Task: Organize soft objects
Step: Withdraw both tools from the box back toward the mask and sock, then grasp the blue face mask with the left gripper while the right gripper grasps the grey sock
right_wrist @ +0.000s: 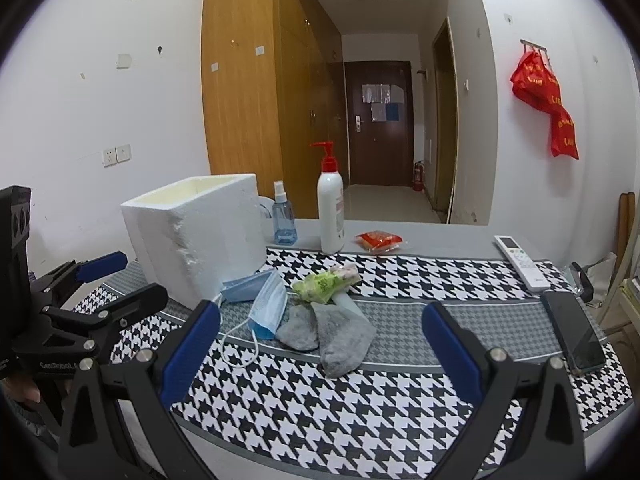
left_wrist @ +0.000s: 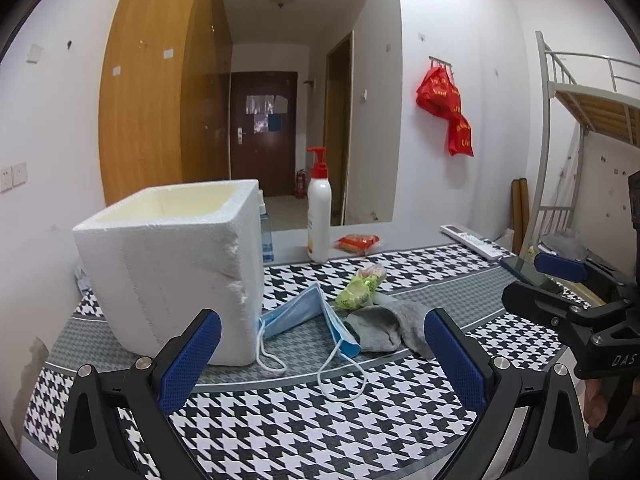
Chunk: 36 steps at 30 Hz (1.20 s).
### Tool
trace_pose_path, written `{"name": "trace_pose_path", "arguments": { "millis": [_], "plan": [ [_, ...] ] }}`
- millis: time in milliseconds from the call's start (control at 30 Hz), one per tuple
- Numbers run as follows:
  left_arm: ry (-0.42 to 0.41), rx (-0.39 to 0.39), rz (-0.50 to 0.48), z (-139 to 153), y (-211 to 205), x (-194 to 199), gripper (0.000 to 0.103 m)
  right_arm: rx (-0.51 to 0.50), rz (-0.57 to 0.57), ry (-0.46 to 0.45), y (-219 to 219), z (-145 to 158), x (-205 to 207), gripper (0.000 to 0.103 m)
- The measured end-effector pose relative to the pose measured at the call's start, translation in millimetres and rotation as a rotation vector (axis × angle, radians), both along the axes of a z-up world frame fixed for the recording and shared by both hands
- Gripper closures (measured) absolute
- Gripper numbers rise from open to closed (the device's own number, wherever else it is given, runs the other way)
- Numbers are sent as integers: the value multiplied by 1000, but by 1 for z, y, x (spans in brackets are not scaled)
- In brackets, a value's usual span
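Grey sock between open left hand-held gripper fingers, untouched

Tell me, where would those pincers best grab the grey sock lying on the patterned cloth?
Probably at the near, free end of the grey sock, coming down from above. It lies flat and limp, so its sides offer nothing to pinch. Its far end is tucked against the green item and the blue mask. The open right gripper already faces it.

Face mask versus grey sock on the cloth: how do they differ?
The face mask is light blue with white ear loops and lies against the foam box; the grey sock is plain, loopless and lies clear of the box. The mask stands tented; the sock lies flat. Both rest ungrasped on the houndstooth cloth.
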<state>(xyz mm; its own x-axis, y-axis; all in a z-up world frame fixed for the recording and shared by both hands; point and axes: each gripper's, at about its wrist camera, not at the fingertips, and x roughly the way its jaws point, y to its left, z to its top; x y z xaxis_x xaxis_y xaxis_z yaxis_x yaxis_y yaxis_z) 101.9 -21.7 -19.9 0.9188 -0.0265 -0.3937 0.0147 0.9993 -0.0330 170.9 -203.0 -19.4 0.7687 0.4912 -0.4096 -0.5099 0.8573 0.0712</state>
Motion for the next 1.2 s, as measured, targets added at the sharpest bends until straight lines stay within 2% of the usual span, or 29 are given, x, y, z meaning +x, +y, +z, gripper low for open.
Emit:
{"name": "trace_pose_path", "arguments": {
  "millis": [433, 700, 967, 1200],
  "plan": [
    [90, -8, -7, -17, -6, 41, 1, -5, -4, 70, -7, -21, 37, 1],
    [147, -38, -8, -26, -4, 57, 1, -27, 1, 89, -3, -27, 46, 1],
    [228, -24, 6, -43, -7, 74, 1, -60, 29, 149, 5, -44, 59, 1],
    [249, -7, 3, -45, -14, 84, 1, -70, 26, 155, -2, -46, 63, 1]
  ]
}}
